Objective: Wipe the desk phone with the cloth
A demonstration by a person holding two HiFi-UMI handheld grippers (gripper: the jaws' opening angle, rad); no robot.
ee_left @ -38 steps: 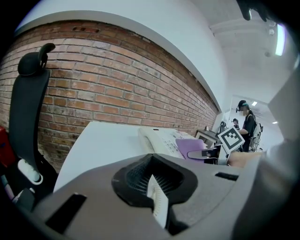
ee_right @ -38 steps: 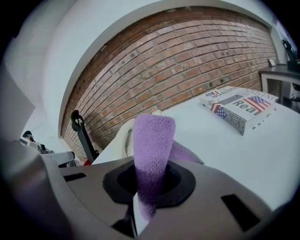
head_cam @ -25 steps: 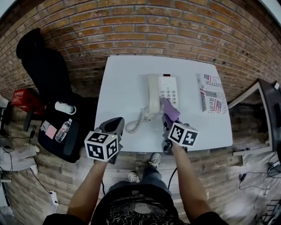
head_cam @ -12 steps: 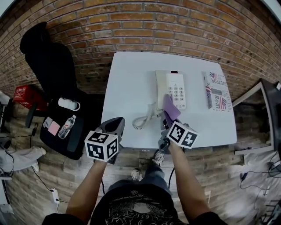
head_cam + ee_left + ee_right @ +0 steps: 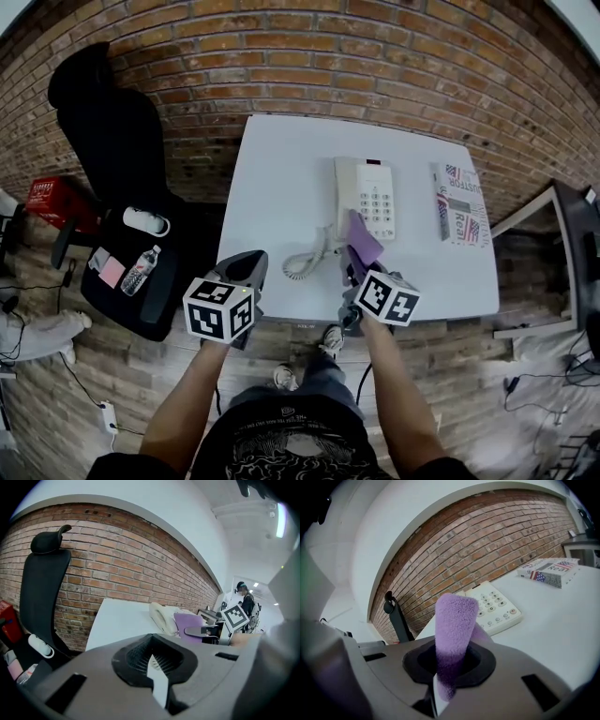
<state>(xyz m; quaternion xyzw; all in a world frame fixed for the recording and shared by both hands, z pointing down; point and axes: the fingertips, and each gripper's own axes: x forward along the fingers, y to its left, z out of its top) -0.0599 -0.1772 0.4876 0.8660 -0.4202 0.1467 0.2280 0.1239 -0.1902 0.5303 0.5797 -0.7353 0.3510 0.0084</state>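
Observation:
A cream desk phone [image 5: 365, 194] lies on the white table [image 5: 272, 169], its handset on the left and its coiled cord [image 5: 306, 260] trailing toward the front edge. My right gripper [image 5: 354, 265] is shut on a purple cloth [image 5: 363, 239] that sticks up from its jaws just in front of the phone's near end. In the right gripper view the cloth [image 5: 453, 634] stands between me and the keypad [image 5: 494, 606]. My left gripper [image 5: 242, 274] hangs at the table's front left edge, jaws closed on nothing; its view shows the handset [image 5: 161, 616] and cloth [image 5: 189, 622] ahead.
A flat printed box [image 5: 457, 202] lies at the table's right. A brick wall [image 5: 309, 66] runs behind. A black office chair [image 5: 117, 150] stands left of the table, with a bottle [image 5: 138, 271] and a white object [image 5: 145, 222] on it. A person [image 5: 245, 603] stands far off in the left gripper view.
The right gripper with the cloth has shifted slightly back toward me from the phone's near end. The left gripper stays in place.

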